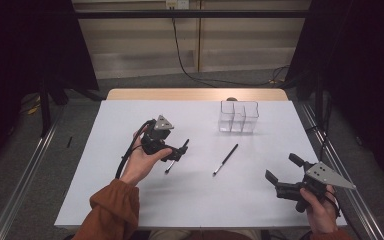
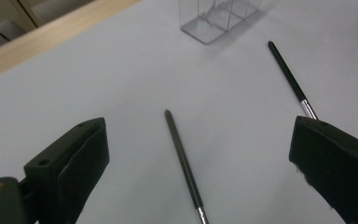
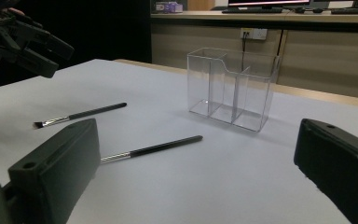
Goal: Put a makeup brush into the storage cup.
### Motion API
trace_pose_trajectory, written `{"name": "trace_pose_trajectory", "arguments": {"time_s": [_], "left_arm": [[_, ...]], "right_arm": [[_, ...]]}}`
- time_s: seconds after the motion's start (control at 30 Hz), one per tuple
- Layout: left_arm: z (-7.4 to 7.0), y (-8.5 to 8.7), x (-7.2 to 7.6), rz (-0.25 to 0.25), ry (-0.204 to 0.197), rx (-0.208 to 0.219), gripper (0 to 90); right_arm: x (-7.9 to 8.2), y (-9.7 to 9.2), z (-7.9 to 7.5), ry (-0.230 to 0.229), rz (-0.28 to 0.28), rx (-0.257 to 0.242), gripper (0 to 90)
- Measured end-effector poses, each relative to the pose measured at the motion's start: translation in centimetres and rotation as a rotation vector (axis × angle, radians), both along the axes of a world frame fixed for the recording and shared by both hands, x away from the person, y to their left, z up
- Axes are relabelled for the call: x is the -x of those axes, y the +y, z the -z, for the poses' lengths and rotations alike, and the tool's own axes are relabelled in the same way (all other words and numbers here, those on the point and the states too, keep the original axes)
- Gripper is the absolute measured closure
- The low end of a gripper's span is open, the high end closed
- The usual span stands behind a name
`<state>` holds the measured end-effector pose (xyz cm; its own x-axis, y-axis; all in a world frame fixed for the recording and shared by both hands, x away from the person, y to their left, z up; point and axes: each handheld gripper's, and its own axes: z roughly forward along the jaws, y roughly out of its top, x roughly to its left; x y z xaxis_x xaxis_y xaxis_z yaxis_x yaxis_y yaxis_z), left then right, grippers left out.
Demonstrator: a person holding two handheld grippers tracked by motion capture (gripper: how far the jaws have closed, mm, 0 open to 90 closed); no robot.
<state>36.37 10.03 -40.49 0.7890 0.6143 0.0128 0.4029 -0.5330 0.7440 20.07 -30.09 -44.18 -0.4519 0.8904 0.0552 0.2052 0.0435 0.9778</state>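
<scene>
The left gripper is being held low over the white bench, left of its middle, by a hand coming out of a rust-coloured sleeve. Its fingers are being kept wide apart and nothing is being gripped between them. In the left gripper view a thin dark brush is being seen lying flat on the bench in the gap between the fingers, untouched by either of them, its metal ferrule end pointing toward the camera. In the high view the same brush is being seen just under the gripper, with its pale tip sticking out below. A second dark brush is lying flat near the middle of the bench, apart from the first and slanted, with its tip toward the person. A clear plastic organiser with several upright compartments is standing at the far side of the bench, beyond both brushes, and nothing is being seen inside it. The right gripper is being held near the right front corner of the bench, well apart from the brushes, and is being pointed toward the left. Its fingers are likewise being held wide open around nothing. In the right gripper view both brushes are being seen lying ahead of it, with the organiser standing behind them.
</scene>
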Motion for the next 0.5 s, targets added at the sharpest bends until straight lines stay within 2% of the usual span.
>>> {"name": "trace_pose_trajectory", "arguments": {"time_s": [0.1,0.2,0.33,0.43,0.5], "left_arm": [[0.0,-0.3,-0.1,-0.010,0.011,-0.022,6.1],[0.2,-0.4,-0.5,-0.009,0.027,-0.065,6.6],[0.5,-0.4,-1.1,-0.009,0.104,-0.117,6.4],[0.6,-0.6,-1.1,-0.020,0.099,-0.154,6.5],[0.7,-0.7,-1.2,-0.011,0.120,-0.179,6.4]], "right_arm": [[0.0,0.0,0.0,0.000,-0.006,0.006,0.0],[-0.1,0.0,0.0,0.001,-0.008,0.007,0.0],[-0.1,0.0,0.0,0.004,-0.008,0.007,0.0],[-0.1,0.0,0.0,0.005,-0.007,0.006,0.0],[-0.1,0.1,0.0,0.006,-0.007,0.005,0.0]]}}
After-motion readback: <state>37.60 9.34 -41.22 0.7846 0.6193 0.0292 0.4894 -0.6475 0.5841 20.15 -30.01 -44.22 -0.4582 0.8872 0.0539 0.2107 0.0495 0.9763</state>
